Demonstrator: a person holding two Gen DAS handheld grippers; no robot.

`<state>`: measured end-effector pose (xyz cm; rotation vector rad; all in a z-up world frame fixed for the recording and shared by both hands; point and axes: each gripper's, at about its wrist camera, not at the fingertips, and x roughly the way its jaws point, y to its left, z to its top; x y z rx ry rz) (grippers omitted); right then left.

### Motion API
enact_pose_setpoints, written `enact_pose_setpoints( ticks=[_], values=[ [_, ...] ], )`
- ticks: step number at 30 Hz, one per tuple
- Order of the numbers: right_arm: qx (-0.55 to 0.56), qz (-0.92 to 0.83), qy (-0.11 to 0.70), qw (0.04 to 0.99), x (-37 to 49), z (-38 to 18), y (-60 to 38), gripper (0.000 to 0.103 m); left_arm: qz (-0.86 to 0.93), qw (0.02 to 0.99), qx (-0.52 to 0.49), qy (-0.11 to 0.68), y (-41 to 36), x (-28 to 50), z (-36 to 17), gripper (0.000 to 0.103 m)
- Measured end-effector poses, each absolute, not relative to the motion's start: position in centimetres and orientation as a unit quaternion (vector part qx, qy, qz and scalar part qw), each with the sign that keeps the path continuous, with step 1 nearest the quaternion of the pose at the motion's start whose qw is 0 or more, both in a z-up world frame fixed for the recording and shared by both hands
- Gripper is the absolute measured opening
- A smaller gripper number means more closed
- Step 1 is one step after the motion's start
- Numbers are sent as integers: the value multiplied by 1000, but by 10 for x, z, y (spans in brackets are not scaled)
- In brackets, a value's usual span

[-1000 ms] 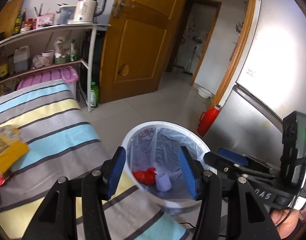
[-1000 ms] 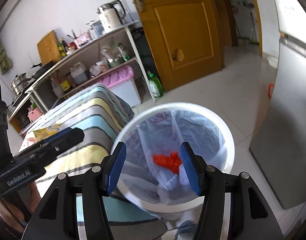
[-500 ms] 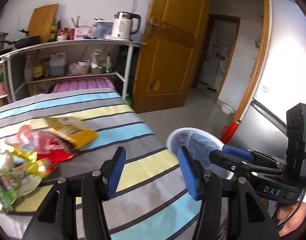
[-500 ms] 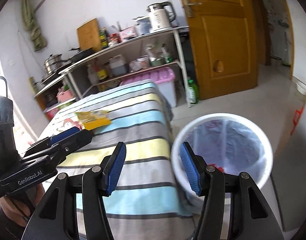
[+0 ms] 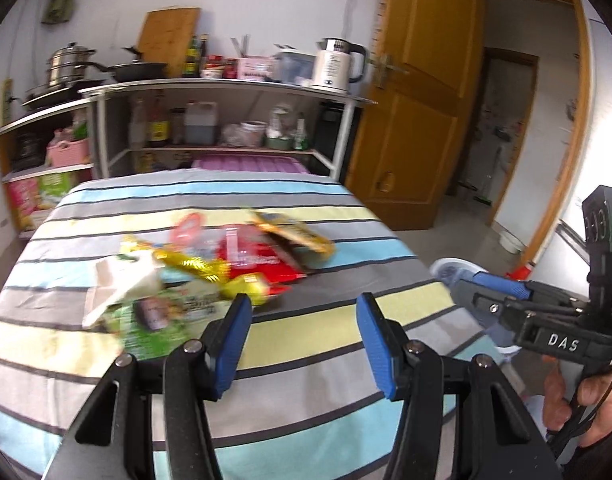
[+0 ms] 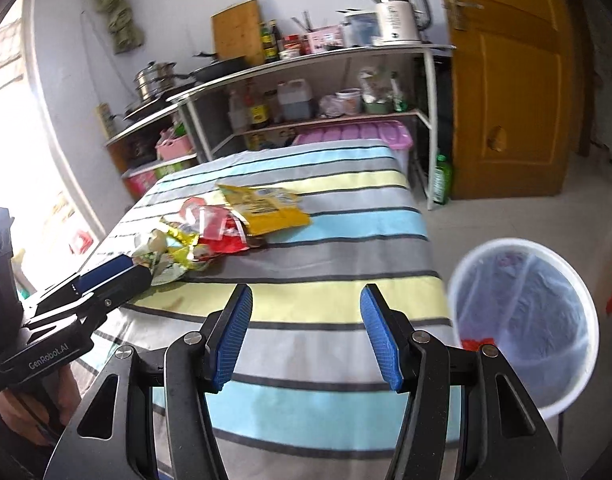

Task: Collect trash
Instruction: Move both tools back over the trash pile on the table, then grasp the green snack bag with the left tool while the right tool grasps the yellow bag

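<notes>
The left gripper [image 5: 302, 336] hangs over the near part of a table covered by a striped cloth [image 5: 330, 336]. Its 2 blue pads stand well apart with only cloth showing between them; it holds nothing. The right gripper [image 6: 304, 336] is the same: jaws wide, nothing gripped, striped cloth below the gap.

The trash lies in 1 loose pile ahead of both grippers, on the middle of the cloth. From the left gripper it sits ahead and slightly to the left; the nearest piece, a green wrapper [image 5: 162, 320], lies just beyond its left pad. Further on are a gold foil wrapper [image 5: 194, 268], a red packet [image 5: 262, 260] and a yellow bag [image 5: 294, 234] at the far right of the pile. This view is motion-blurred, so the pieces may overlap more than I can make out. From the right gripper the pile lies ahead and to the left, with the yellow bag farthest and the red packet just beside it, touching.

The white bin [image 6: 524, 320], lined with a clear bag, stands on the floor to the right of the right gripper, just beside the table edge. Something red [image 6: 476, 343] lies in its bottom.

Each gripper shows in the other's view: the right one at the right edge of the left view, held by a hand [image 5: 578, 404], the left one at the left edge of the right view.

Beyond the table stands a shelf rack [image 5: 226, 92] with a white kettle [image 5: 336, 64] on top, and a wooden door [image 5: 418, 112] to its right.
</notes>
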<state>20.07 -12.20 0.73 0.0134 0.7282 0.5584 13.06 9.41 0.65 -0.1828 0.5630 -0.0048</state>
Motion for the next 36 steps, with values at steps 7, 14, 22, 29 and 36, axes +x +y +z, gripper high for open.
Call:
enact_pose_setpoints(
  ticks=[7, 14, 22, 29, 36],
  values=[
    [-29, 292, 350, 889, 214, 3, -78, 57, 55, 953, -110, 278, 144, 119, -5, 63],
    [-67, 305, 349, 883, 236, -2, -38, 57, 98, 939, -140, 299, 182, 125, -22, 66],
    [-109, 317, 353, 874, 266, -14, 4, 57, 93, 921, -154, 345, 189, 147, -40, 66],
    [-119, 311, 379, 863, 296, -32, 25, 57, 93, 907, -168, 375, 191, 155, -49, 66],
    [-111, 305, 397, 859, 307, -41, 23, 25, 81, 906, -169, 381, 190, 159, -50, 55]
  ],
)
